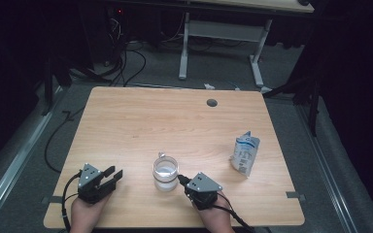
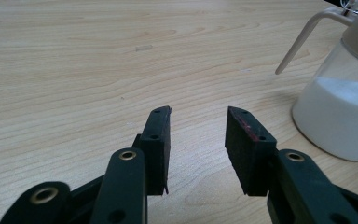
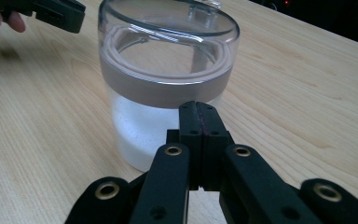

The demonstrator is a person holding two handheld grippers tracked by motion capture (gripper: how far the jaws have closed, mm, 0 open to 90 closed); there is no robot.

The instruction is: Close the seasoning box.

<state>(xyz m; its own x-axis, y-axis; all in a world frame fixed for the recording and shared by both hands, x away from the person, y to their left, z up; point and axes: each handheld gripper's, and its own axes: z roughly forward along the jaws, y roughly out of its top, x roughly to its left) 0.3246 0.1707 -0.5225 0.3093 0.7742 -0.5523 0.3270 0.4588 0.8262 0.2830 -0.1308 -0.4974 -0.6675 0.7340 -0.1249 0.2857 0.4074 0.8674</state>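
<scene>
Bright tabletop, dark surround, soft focus.

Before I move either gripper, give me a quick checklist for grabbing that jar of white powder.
1. Jar upright on the table: ok.
2. Lid seated: ok.
3. Right gripper open for a grasp: not ok, jaws shut, tips by the jar's wall.
4. Left gripper open and empty: ok.
5. Left gripper aimed at jar: not ok, jar sits off to its side.
6. Pouch clear of the jar: ok.
</scene>
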